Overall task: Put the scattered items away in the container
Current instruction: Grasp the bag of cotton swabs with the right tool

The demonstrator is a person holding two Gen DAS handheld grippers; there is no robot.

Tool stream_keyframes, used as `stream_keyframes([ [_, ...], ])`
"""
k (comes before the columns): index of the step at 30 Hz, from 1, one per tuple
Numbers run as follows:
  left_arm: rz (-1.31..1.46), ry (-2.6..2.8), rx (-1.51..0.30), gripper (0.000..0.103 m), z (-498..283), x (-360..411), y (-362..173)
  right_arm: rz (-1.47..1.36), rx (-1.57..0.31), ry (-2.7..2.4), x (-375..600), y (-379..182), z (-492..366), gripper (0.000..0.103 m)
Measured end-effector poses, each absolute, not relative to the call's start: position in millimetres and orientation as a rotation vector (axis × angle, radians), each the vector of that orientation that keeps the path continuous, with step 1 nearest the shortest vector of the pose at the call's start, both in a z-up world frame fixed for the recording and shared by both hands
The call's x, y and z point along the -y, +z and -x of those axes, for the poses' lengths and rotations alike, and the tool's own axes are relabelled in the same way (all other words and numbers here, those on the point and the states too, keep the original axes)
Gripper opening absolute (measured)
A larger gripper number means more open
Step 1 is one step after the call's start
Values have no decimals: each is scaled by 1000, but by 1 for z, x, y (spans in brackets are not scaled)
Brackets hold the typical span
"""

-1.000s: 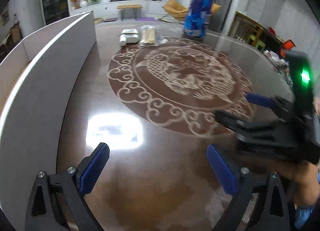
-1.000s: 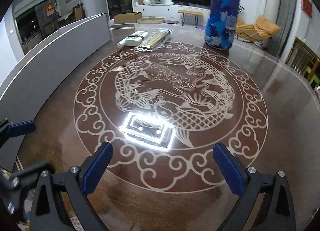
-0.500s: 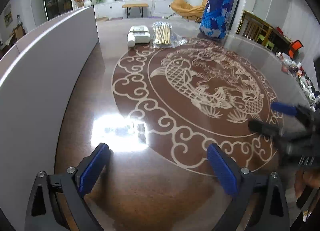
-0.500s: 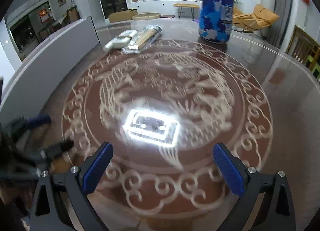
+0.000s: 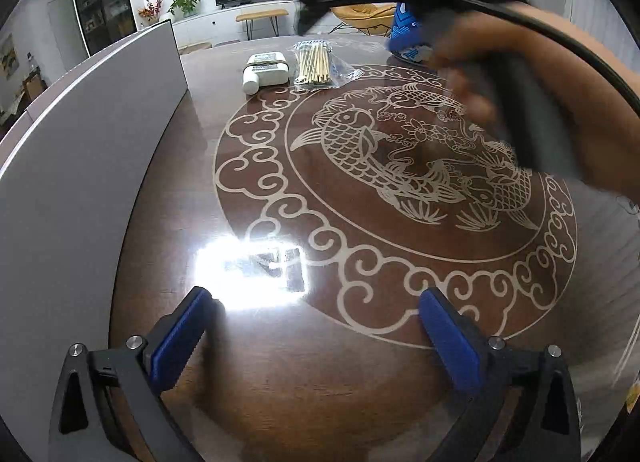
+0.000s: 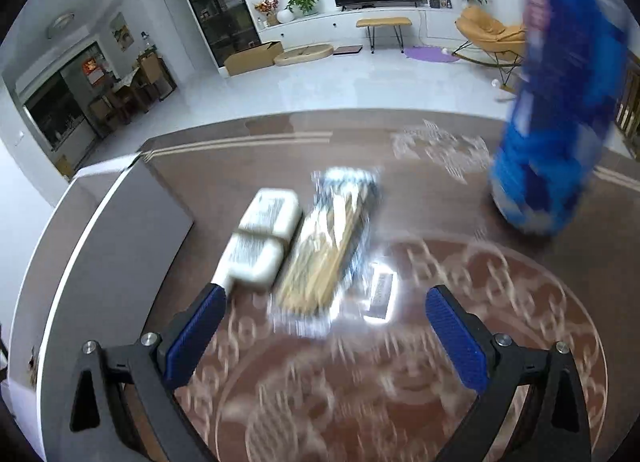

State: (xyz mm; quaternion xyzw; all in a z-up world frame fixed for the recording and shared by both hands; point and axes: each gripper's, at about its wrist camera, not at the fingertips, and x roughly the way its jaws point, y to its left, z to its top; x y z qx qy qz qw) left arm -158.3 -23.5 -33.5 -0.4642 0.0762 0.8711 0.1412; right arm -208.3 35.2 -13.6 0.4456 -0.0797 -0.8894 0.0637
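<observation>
- Left wrist view: my left gripper (image 5: pixel 312 336) hangs low over the near part of the table (image 5: pixel 280 382), jaws wide apart and empty. The right hand (image 5: pixel 520 101), at the right edge half a second ago, now crosses overhead toward the far edge.
- Right wrist view: my right gripper (image 6: pixel 320 334), spread wide and empty, has closed on the bagged sticks (image 6: pixel 328 246) and the white box (image 6: pixel 260 238) just beside them near the far edge. The grey container (image 6: pixel 120 262) lies along the left edge. I judge a pickup imminent.
</observation>
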Motion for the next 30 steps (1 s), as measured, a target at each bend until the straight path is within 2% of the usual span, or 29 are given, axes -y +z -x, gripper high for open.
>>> stream_keyframes([
  [3,1340,2516,-219,103,159,24,-34,-1363,274,-2722,-31,-18,235,96],
  [5,1340,2516,-218,103,158,24,-34,-1393,306,-2724,-33,-23,248,87],
  [7,1340,2516,-219,103,159,24,-34,-1426,321,-2720,-33,-29,259,83],
  [13,1339,2516,-217,103,158,24,-34,-1509,230,-2706,-27,-45,279,80],
  [15,1339,2516,-217,103,158,25,-34,-1516,185,-2709,-26,-47,281,71],
  [17,1339,2516,-216,103,158,25,-35,-1516,131,-2714,-25,-48,282,50],
  [19,1339,2515,-217,103,158,25,-35,-1514,113,-2704,-24,-48,280,41],
  [24,1339,2516,-216,103,158,25,-34,-1492,88,-2700,-30,-51,252,39],
  [30,1339,2516,-217,103,159,25,-34,-1443,93,-2700,-60,-53,176,39],
])
